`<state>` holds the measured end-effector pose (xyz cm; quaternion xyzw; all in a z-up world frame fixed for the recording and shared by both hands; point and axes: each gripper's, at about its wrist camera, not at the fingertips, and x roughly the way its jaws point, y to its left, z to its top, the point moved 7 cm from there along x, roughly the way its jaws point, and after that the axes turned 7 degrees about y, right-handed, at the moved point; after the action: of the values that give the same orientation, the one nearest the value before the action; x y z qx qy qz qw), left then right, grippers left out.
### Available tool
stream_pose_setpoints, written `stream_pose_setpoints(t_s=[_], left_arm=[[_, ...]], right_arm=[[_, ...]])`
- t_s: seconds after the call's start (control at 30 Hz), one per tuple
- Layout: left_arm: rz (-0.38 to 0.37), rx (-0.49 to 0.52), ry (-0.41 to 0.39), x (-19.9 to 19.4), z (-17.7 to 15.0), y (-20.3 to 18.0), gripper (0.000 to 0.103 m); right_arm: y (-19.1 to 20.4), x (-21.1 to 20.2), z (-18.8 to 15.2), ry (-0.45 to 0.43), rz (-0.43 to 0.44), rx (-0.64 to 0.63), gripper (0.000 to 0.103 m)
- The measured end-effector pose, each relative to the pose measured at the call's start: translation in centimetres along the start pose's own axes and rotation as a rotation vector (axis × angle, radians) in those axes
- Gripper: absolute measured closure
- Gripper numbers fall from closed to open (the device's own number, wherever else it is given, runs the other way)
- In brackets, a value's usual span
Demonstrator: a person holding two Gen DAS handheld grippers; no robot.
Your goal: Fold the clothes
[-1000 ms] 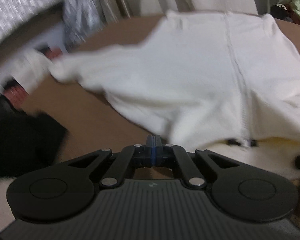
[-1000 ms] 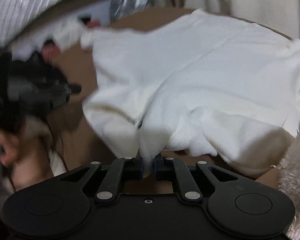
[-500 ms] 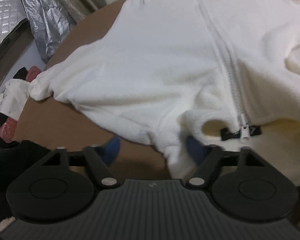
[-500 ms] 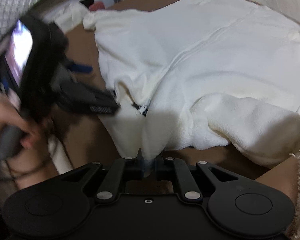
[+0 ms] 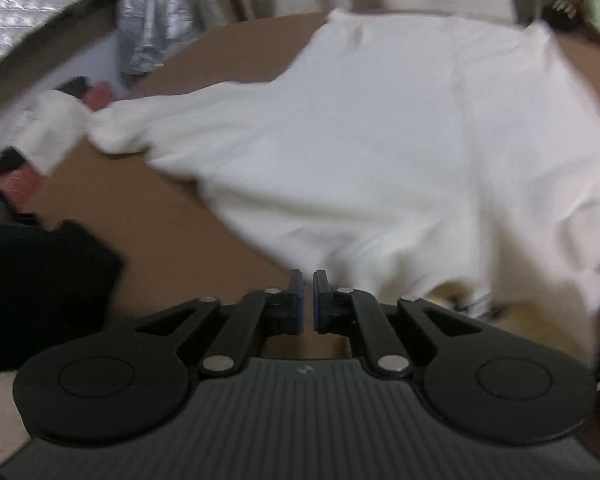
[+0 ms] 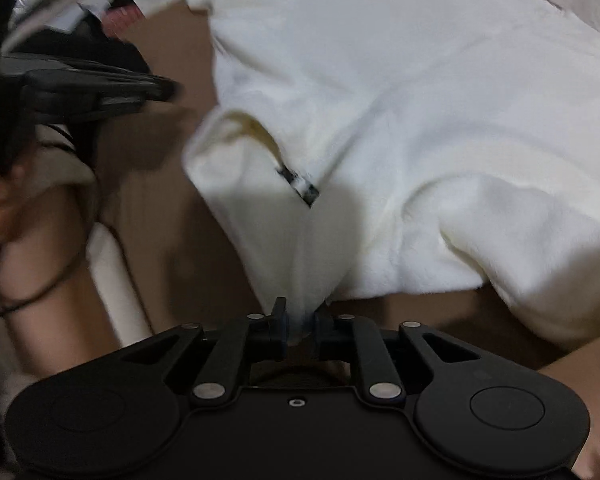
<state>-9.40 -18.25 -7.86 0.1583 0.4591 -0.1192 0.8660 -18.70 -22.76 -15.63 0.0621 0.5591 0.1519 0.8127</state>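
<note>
Fleece [image 5: 380, 152], white and zip-fronted, fills the middle and right of the left-wrist frame, spread on a brown table [image 5: 160, 216] with one sleeve [image 5: 116, 128] trailing toward the upper left; dark clothes [image 5: 40, 280] lie at the left edge. At bottom centre the left gripper [image 5: 308, 300] shows its blue pads a narrow slit apart with nothing between them, only bare table behind, so it looks free to pick a new hold on the hem just right of it. In the right-wrist frame the fleece [image 6: 420, 100] covers the centre and right, its zip end [image 6: 300, 184] near the middle and a folded sleeve bulging at the lower right. The right gripper [image 6: 300, 320] sits at bottom centre; its jaws have just been opening, yet a pulled-up point of hem remains between the pads, probably held to keep that edge taut and off the table. The left gripper [image 6: 156, 88] juts in from the upper left, clear of the cloth.
</note>
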Motion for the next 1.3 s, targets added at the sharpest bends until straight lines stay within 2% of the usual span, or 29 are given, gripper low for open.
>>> stream_pose_setpoints(t_s=[0.07,0.13,0.17,0.27,0.37,0.43,0.57,0.63,0.7,0.8,0.83,0.87,0.9,0.97,1.0,1.1,1.2,1.23,1.3], left_arm=[[-0.006,0.044,-0.034,-0.5,1.0,-1.7,0.063],[-0.029,0.079,-0.067,-0.8,2.3,-3.7,0.052],[-0.044,0.095,-0.081,-0.8,2.9,-4.7,0.051],[-0.134,0.127,-0.106,-0.7,5.0,-8.1,0.046],[-0.235,0.186,-0.126,-0.8,6.3,-12.3,0.04],[-0.283,0.256,-0.125,-0.5,6.4,-15.0,0.038],[-0.346,0.434,-0.064,0.7,4.6,-19.9,0.031],[-0.377,0.506,-0.004,1.4,2.9,-21.6,0.028],[-0.398,0.548,0.043,2.4,1.3,-22.6,0.023],[-0.379,0.545,0.055,3.8,0.2,-22.7,0.023],[-0.396,0.523,0.052,3.9,0.1,-22.6,0.029],[-0.413,0.504,0.048,3.9,0.1,-22.6,0.042],[-0.426,0.492,0.042,3.7,0.2,-22.7,0.046],[-0.427,0.484,0.021,3.3,0.6,-22.4,0.067],[-0.425,0.483,0.011,3.2,0.8,-22.3,0.071],[-0.434,0.455,0.002,3.6,1.4,-22.1,0.074],[-0.454,0.401,0.004,4.4,2.0,-21.8,0.06],[-0.46,0.39,0.014,4.6,2.0,-21.9,0.059],[-0.492,0.375,0.038,4.5,2.1,-21.8,0.082]], right_arm=[[-0.4,-2.0,0.7,-0.072,0.045,0.02,0.082],[-1.8,-5.7,1.7,-0.204,0.105,0.071,0.073],[-2.8,-7.7,2.1,-0.278,0.128,0.102,0.067],[-7.7,-14.5,2.8,-0.501,0.178,0.233,0.062],[-14.4,-19.8,2.0,-0.671,0.211,0.447,0.053],[-19.3,-22.3,0.2,-0.763,0.199,0.616,0.048],[-27.0,-25.0,-4.1,-0.821,0.069,0.886,0.045],[-29.6,-25.2,-6.3,-0.792,-0.031,0.985,0.044],[-31.6,-24.7,-8.7,-0.753,-0.094,1.074,0.043],[-33.4,-22.6,-12.1,-0.696,-0.112,1.169,0.042],[-34.0,-21.9,-13.3,-0.677,-0.117,1.2,0.042],[-34.6,-21.2,-14.4,-0.658,-0.123,1.232,0.042],[-35.1,-20.5,-15.5,-0.642,-0.125,1.255,0.042],[-36.1,-18.9,-17.5,-0.62,-0.12,1.286,0.042],[-36.5,-18.2,-18.2,-0.619,-0.117,1.295,0.042],[-37.8,-16.4,-18.6,-0.687,-0.116,1.279,0.041],[-39.6,-15.3,-17.9,-0.819,-0.134,1.198,0.035],[-40.3,-15.3,-17.6,-0.853,-0.147,1.173,0.035],[-41.7,-15.9,-16.5,-0.89,-0.181,1.134,0.039]])
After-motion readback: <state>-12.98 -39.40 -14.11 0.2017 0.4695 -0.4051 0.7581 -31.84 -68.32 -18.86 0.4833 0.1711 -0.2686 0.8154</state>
